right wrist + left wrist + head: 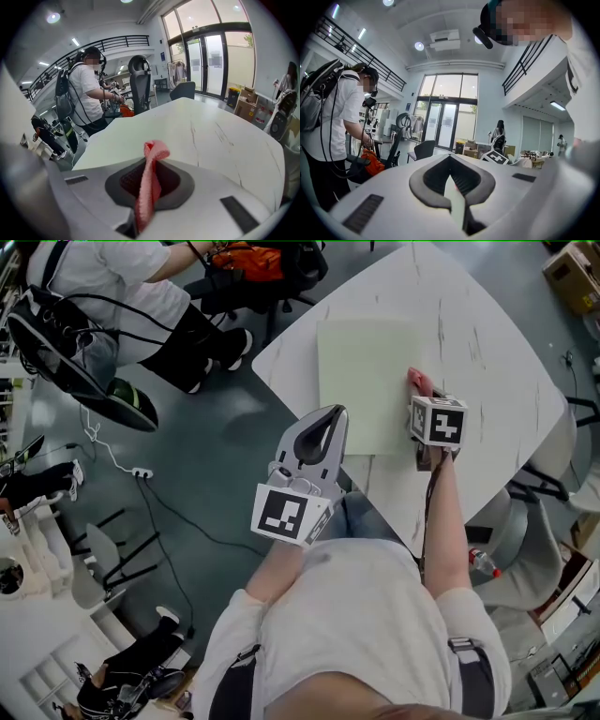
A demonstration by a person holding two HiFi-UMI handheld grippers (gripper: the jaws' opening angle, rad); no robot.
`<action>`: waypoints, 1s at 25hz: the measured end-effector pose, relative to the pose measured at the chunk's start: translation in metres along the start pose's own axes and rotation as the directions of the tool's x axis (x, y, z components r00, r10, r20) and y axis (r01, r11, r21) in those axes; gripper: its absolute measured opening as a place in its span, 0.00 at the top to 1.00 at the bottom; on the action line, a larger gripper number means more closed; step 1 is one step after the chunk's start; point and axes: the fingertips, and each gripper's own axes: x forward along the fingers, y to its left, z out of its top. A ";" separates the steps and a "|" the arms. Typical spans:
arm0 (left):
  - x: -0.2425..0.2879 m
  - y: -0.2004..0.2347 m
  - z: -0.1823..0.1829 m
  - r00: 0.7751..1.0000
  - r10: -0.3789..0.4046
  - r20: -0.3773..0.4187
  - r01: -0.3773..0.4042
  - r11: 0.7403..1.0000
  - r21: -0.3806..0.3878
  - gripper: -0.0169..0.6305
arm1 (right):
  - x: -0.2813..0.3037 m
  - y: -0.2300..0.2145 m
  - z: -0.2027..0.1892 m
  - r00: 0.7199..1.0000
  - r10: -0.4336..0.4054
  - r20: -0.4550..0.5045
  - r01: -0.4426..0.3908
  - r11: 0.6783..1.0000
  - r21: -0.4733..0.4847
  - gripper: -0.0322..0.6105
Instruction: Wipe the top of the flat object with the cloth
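A pale green flat sheet lies on the white marble table. My left gripper is at the sheet's near left corner, jaws closed on its edge. In the left gripper view that edge shows as a thin pale strip, the sheet, pinched in the left gripper. My right gripper sits at the sheet's right edge, shut on a pink cloth. The right gripper view shows the cloth as a folded strip that sticks up out of the right gripper, above the tabletop.
A person sits by a black chair beyond the table's left corner, with an orange bag beside them. Cables and a power strip lie on the floor at left. A cardboard box stands at the far right, and a bottle is near my right elbow.
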 end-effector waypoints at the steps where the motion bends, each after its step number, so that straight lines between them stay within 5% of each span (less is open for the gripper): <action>1: -0.001 0.000 0.001 1.000 0.001 0.002 -0.001 1.000 -0.001 0.95 | -0.002 -0.001 -0.001 1.000 -0.002 0.000 0.002 1.000 0.003 0.91; 25: -0.031 0.002 -0.001 0.999 0.043 0.022 -0.043 0.999 -0.005 0.95 | -0.022 0.019 -0.033 1.000 -0.003 0.001 0.003 1.000 0.013 0.91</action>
